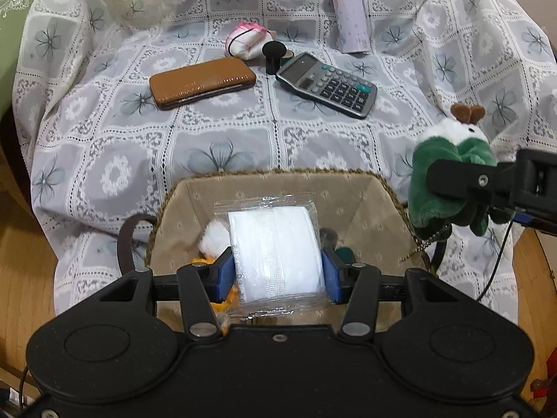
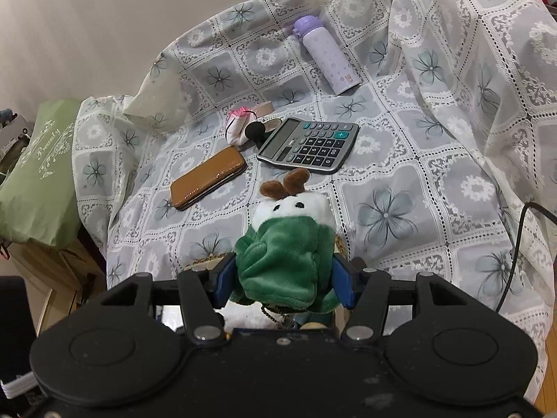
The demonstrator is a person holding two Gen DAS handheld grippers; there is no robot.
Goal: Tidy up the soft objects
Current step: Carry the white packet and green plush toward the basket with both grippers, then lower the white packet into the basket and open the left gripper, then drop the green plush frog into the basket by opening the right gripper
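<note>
Left wrist view first, and right up close the left gripper (image 1: 278, 273) has its blue pads pinched on a clear-wrapped white tissue pack (image 1: 276, 249), hanging directly over the fabric-lined basket (image 1: 369, 205). Down inside that basket, something white and fluffy with an orange part (image 1: 214, 240) already lies at the bottom, and a dark object beside it is too hidden to name, so I'd judge the sorting well under way. Off at the basket's right rim, the right gripper (image 1: 463, 188) carries a green-and-white plush toy with brown antlers (image 1: 449, 160), squeezed between its fingers and held near the basket but not yet over the opening. Right wrist view confirms it: the pads (image 2: 343, 280) press into the plush body on both sides, head up, a small chain dangling beneath. So two soft items are in the air, neither released; dropping both in looks like the step in hand. Farther out on the lace tablecloth (image 1: 115, 146), the brown leather case (image 1: 202, 83), the calculator (image 1: 327, 85) and a black knob-like piece (image 1: 273, 55) stay put, hard goods by the look of them. Beyond those, a small pink-and-white pouch (image 1: 245, 40) looks soft and is probably left to collect. Farthest back lies the purple bottle (image 1: 350, 17).
</note>
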